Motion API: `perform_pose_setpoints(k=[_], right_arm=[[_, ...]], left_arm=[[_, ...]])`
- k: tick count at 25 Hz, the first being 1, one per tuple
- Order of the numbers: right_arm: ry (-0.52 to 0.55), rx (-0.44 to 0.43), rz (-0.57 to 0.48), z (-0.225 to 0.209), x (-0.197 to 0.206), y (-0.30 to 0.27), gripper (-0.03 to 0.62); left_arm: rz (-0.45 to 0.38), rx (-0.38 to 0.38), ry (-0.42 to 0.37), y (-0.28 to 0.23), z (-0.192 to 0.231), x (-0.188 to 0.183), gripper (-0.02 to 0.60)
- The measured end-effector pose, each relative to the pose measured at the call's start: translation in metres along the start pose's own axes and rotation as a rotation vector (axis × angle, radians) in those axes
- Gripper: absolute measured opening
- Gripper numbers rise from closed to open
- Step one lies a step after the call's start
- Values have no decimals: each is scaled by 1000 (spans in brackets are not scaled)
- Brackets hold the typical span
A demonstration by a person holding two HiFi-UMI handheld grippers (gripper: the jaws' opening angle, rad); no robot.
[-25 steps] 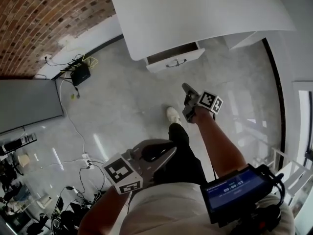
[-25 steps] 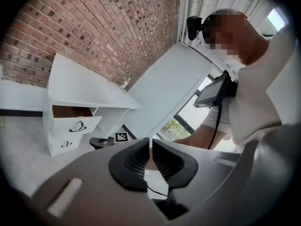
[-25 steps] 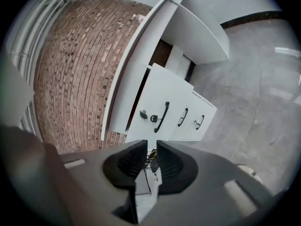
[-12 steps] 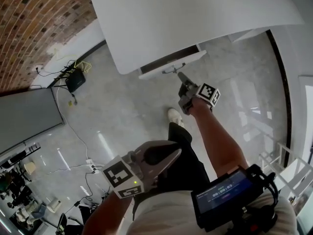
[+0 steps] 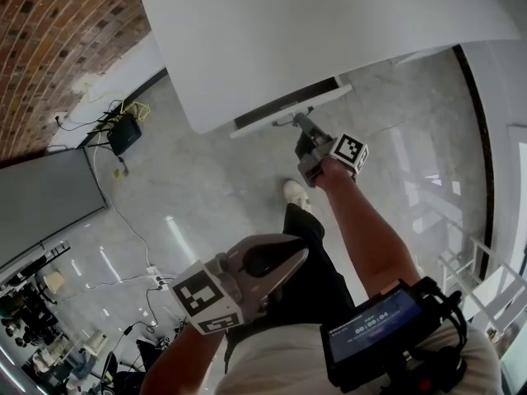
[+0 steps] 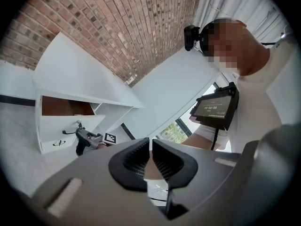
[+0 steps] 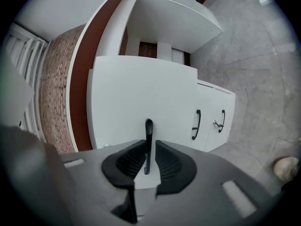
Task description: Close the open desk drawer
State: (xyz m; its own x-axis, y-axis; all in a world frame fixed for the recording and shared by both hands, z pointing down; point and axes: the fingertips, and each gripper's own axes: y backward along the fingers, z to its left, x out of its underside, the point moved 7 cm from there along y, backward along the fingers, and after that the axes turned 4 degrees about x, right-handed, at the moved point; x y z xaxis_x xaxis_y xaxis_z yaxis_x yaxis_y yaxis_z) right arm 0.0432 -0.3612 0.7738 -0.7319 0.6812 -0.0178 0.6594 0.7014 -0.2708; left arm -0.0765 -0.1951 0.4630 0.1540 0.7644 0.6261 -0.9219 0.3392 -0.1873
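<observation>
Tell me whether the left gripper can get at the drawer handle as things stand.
Probably not. The left gripper hangs by the waist of the person, well short of the drawer. The right gripper has its fingers closed on the drawer handle, filling that spot.

Two hand-held grippers [image 5: 284, 262] [image 5: 301, 124], three drawer handles [image 7: 148, 145] [image 7: 196, 125] [image 7: 221, 121]

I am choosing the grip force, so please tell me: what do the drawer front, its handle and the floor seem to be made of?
The drawer front looks like painted or laminated board: flat, matte white. The handle is likely black-coated metal: thin, slightly shiny. The floor seems polished grey stone tile: joints, glare.
</observation>
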Motion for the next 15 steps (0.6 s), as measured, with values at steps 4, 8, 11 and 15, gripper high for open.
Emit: perform_pose_setpoints(k=[4, 8, 11, 15], right_arm=[[-14, -13, -9, -1, -1, -6, 29], [-72, -3, -36, 0, 2, -11, 26], [-87, 18, -43, 1, 1, -23, 25], [-85, 24, -41, 6, -6, -35, 25]], left_arm=[[1, 0, 11, -1, 7, -3, 23], [-2, 4, 25, -3, 14, -7, 23], [-2, 15, 29, -2, 23, -13, 23], [-6, 19, 27, -6, 22, -16, 23]])
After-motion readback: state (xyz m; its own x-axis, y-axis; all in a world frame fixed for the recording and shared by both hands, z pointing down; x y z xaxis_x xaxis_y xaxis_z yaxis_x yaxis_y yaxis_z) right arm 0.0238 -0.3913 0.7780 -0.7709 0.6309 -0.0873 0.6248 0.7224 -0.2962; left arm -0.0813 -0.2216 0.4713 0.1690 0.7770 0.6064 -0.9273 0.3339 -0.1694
